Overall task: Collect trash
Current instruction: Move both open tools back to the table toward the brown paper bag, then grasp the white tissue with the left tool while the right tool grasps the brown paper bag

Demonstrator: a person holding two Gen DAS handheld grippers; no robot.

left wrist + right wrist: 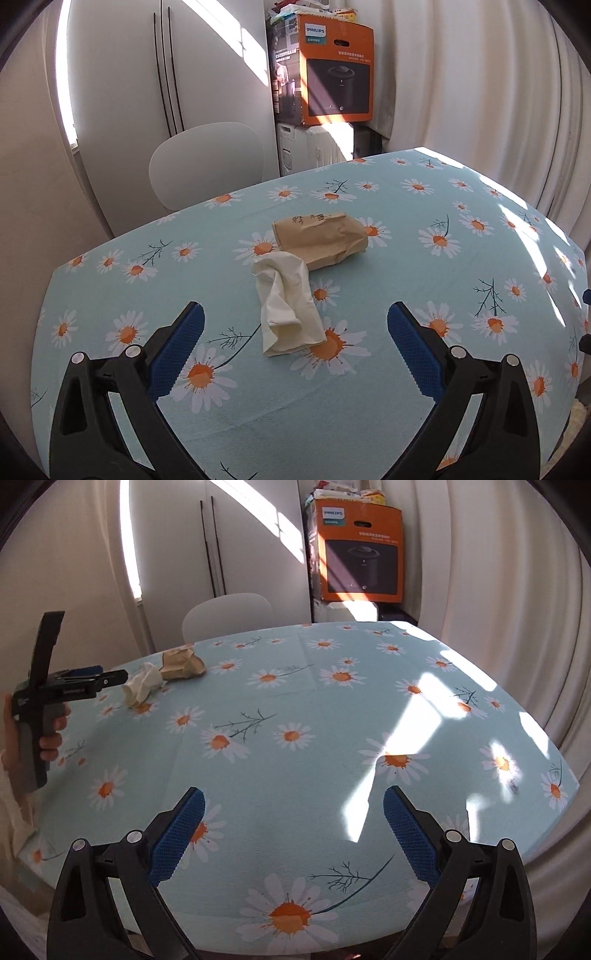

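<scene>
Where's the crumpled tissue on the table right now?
In the left wrist view the tissue lies mid-table, straight ahead of the open left hand-held gripper, its far end touching the brown paper bag.

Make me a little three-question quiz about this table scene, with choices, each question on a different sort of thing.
1. Where does the crumpled cream tissue lie?
A. On the white chair
B. On the daisy-print tablecloth, touching the crumpled brown paper bag
C. Between the right tool's fingers

2. How many pieces of trash show on the table?
A. Two
B. Four
C. None

3. What state is the left tool in?
A. Shut on the bag
B. Shut on nothing
C. Open, holding nothing

Answers:
1 B: the tissue's far end meets the bag on the cloth.
2 A: only the tissue and the bag lie there.
3 C: its blue pads stand wide apart, the tissue lying untouched between and beyond them; the right tool is open too.
</scene>
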